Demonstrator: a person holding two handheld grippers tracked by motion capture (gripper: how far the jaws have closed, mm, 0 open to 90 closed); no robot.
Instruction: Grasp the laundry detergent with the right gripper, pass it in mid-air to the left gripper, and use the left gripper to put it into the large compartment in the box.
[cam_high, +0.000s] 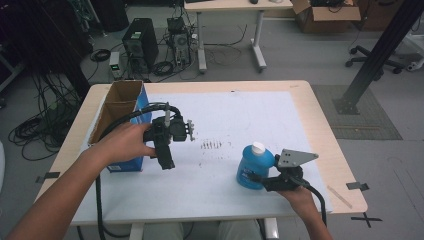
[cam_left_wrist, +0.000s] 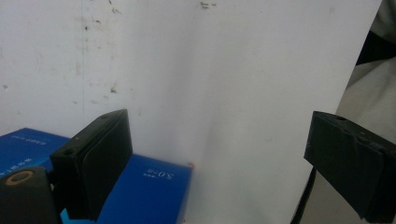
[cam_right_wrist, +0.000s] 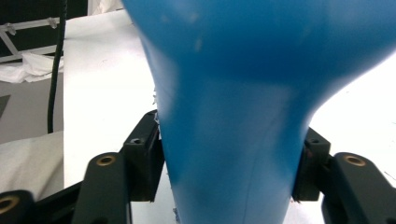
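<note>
The right gripper (cam_high: 260, 179) has its jaws closed on the lower body of the blue bottle (cam_high: 254, 167), which stands upright near the front right of the white mat (cam_high: 235, 125), white cap (cam_high: 258, 147) on top. In the right gripper view the bottle (cam_right_wrist: 233, 116) sits squarely between both pads, pinched where its body narrows, so the hold looks centred. The left gripper (cam_high: 167, 161) hangs over the mat beside the open cardboard box (cam_high: 120, 112) at the left, its jaws wide apart and holding nothing; the left gripper view shows them spread above the box's blue side (cam_left_wrist: 140, 196). The step appears to be carrying the bottle toward the box. To do it well, keep the squeeze firm but not crushing, since a soft plastic body can bulge and slip. Lift straight up before moving sideways, so the base clears the mat, and keep the bottle upright because the weight sits above the grip and may tip it. The free left gripper should either steady the box wall or stay out of the path.
</note>
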